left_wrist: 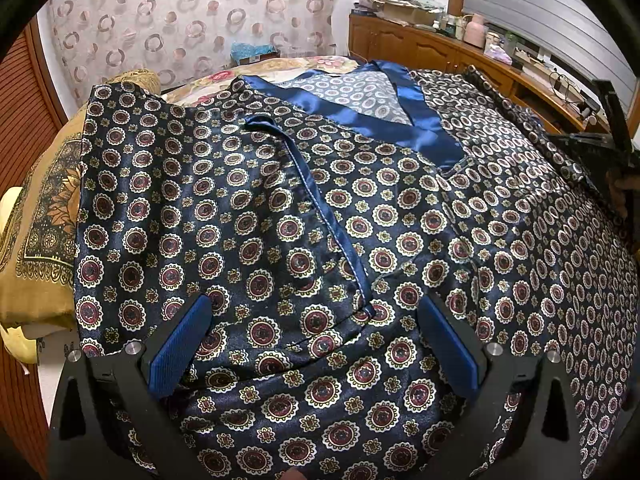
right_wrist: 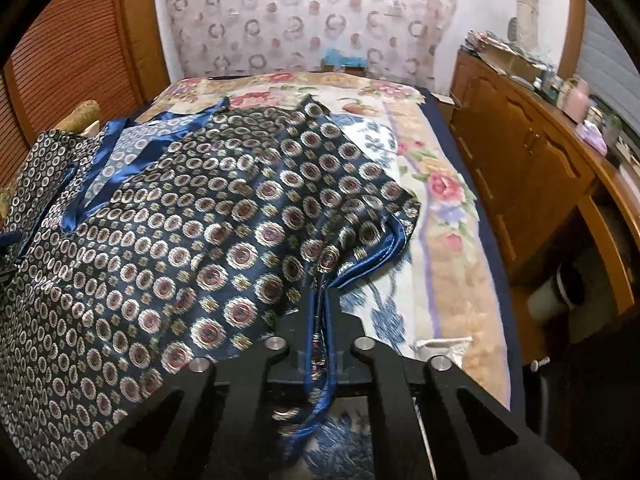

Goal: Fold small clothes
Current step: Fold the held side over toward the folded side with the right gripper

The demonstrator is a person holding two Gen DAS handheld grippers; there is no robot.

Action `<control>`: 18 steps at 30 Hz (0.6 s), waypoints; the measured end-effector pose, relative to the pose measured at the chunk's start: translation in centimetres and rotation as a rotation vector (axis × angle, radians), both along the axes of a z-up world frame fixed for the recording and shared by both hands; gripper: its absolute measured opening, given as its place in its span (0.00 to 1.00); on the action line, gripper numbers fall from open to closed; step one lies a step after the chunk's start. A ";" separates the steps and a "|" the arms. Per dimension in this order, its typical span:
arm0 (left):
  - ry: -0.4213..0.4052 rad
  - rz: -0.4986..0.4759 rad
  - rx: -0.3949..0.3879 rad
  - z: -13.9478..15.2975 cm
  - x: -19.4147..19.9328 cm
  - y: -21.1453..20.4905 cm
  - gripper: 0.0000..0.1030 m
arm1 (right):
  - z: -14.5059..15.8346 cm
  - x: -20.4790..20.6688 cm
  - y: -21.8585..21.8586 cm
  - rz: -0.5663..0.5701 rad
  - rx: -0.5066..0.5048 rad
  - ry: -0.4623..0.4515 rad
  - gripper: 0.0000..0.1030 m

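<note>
On the bed, your satin shirt lies spread with one sleeve caught in the right claw.

Your right claw (right_wrist: 322, 280) is pinched tight on the blue-trimmed cuff of the right sleeve (right_wrist: 352, 216), and the shirt (left_wrist: 280, 216) lies front-up across the floral bedspread (right_wrist: 436, 200), collar (left_wrist: 404, 120) at the far end. Your left claw (left_wrist: 314, 344) stands wide over the near hem, its blue pads (left_wrist: 180, 352) resting on or just above the cloth and gripping nothing. My guess is that this slick fabric will slide: carry the sleeve across with only the cuff held and the body may drag along, bunching the front placket (left_wrist: 320, 208). The thin pinch could also slip free mid-fold. With the left claw unclamped, nothing anchors the shirt, so the fold line may land crooked.
</note>
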State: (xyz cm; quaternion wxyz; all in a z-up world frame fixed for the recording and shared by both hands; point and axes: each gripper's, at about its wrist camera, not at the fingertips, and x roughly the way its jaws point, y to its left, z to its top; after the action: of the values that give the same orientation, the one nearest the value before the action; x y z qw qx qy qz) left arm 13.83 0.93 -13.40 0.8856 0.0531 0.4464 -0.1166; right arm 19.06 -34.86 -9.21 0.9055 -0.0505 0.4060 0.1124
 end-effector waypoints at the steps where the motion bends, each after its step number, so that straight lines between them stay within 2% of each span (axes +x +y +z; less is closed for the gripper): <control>1: 0.000 0.000 0.000 0.0 0.0 0.0 1.00 | 0.5 -0.1 0.1 0.009 0.008 -0.018 0.02; 7: 0.000 0.000 0.000 0.0 0.0 0.0 1.00 | 3.7 -0.2 3.6 0.086 0.059 -0.126 0.02; 14: 0.000 0.001 0.000 0.0 0.0 0.0 1.00 | 5.6 -1.1 9.8 0.235 0.052 -0.164 0.03; 18: 0.000 0.001 0.000 0.0 0.0 -0.1 1.00 | 5.9 -1.7 10.1 0.251 0.047 -0.178 0.30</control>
State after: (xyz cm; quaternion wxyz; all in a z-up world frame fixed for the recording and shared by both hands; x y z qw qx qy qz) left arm 13.82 0.87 -13.42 0.8857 0.0529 0.4464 -0.1163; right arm 17.38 -24.76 -3.29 0.9177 -0.0895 0.3121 0.2291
